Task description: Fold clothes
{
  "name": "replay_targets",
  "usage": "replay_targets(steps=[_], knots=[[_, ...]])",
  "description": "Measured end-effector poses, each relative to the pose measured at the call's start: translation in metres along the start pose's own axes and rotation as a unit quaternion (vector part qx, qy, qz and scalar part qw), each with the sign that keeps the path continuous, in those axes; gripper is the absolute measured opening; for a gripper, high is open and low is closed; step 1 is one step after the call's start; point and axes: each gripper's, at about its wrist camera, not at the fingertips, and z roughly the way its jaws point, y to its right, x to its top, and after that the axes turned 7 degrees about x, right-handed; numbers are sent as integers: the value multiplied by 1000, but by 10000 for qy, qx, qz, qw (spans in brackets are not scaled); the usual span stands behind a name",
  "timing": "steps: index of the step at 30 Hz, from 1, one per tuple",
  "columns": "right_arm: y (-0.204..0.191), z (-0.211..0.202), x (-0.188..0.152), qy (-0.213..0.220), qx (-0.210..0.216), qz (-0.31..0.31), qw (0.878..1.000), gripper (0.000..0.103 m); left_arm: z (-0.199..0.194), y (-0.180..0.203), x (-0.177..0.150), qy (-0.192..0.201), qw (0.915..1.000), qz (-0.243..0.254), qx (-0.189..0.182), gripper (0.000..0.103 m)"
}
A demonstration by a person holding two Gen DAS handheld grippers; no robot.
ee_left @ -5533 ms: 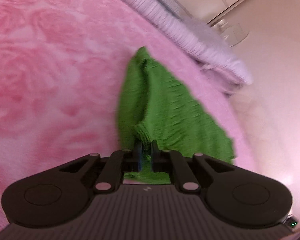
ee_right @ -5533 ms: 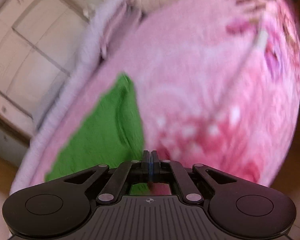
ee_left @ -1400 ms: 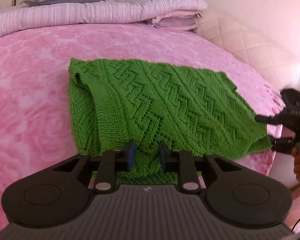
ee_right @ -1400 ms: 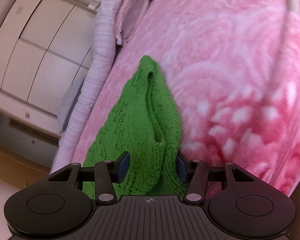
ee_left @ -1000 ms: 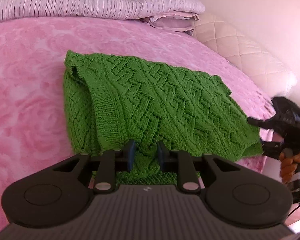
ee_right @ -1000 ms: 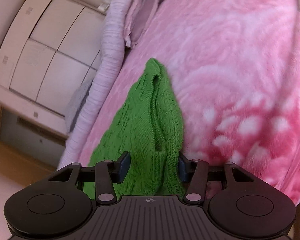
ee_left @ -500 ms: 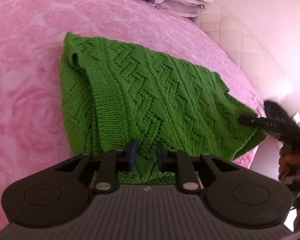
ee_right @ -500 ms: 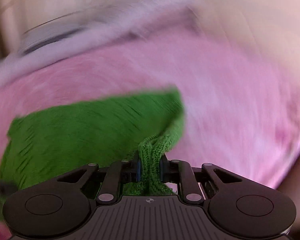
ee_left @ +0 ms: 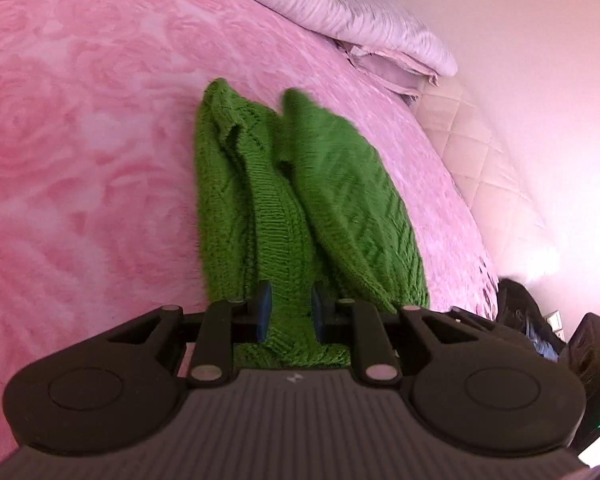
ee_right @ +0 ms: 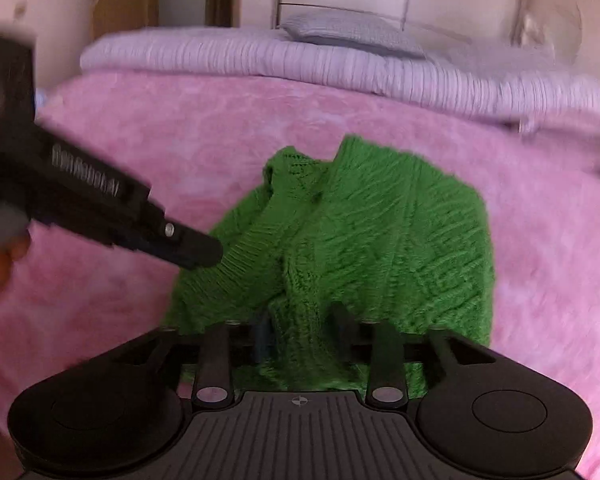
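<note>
The green knitted sweater (ee_left: 300, 200) lies bunched in two long folds on the pink rose-patterned blanket (ee_left: 80, 140), near the edge of the bed beside the quilted headboard (ee_left: 480, 152). The left gripper (ee_left: 288, 312) has its jaws a little apart with the ribbed hem of the sweater between them. The right gripper (ee_right: 300, 332) also holds knit between its partly open jaws. Striped lilac bedding (ee_right: 340, 68) lies along the far edge.
</note>
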Motion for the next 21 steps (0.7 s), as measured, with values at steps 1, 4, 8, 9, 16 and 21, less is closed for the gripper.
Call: replay_targets(steps=[1,4,8,9,16,21], knots=[[9,-8,1,77,162,302,9994,40,0,-1,1,-2,10000,-27,-6,16],[34,-51,1,631,479,1004,9918,40,-2,0,4,33,9999,-100,-86,17],[97,-72,-3,964,236,2386,9660,40,2,2,13,92,9992,-260,-292,24],[118,-65,-4,640,-25,2848,9564,40,5,3,16,91,9991,-286,-305,25],[191,-23,21,-260,-30,3166,9482,40,29,20,38,18,9999,-80,-64,29],[245,13,56,146,1534,2765,9486,40,53,27,64,81,9997,111,202,32]])
